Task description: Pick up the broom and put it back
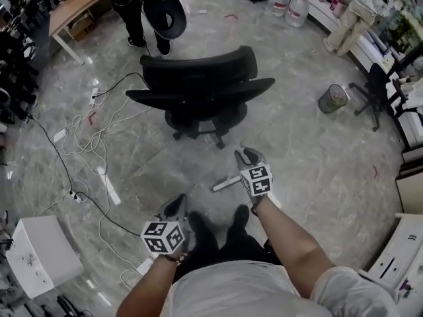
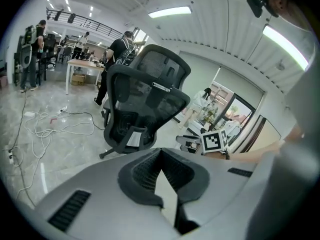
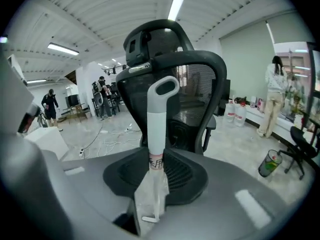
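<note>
The broom's white handle (image 3: 157, 119), with a loop at its end, stands up between the jaws of my right gripper (image 3: 157, 154), which is shut on it just below a taped label. In the head view the right gripper (image 1: 248, 157) is held above the floor in front of my feet, and a short piece of the handle (image 1: 227, 183) sticks out to its left. The broom's head is hidden. My left gripper (image 1: 176, 208) hangs lower left, apart from the broom. In the left gripper view its fingertips (image 2: 160, 151) meet with nothing between them.
A black office chair (image 1: 201, 88) stands just ahead of both grippers. Loose cables (image 1: 99, 144) and power strips lie on the floor at left. A white box (image 1: 36, 253) sits near left, a waste bin (image 1: 332, 99) at right. A person (image 1: 142, 5) stands beyond the chair by a desk (image 1: 73, 8).
</note>
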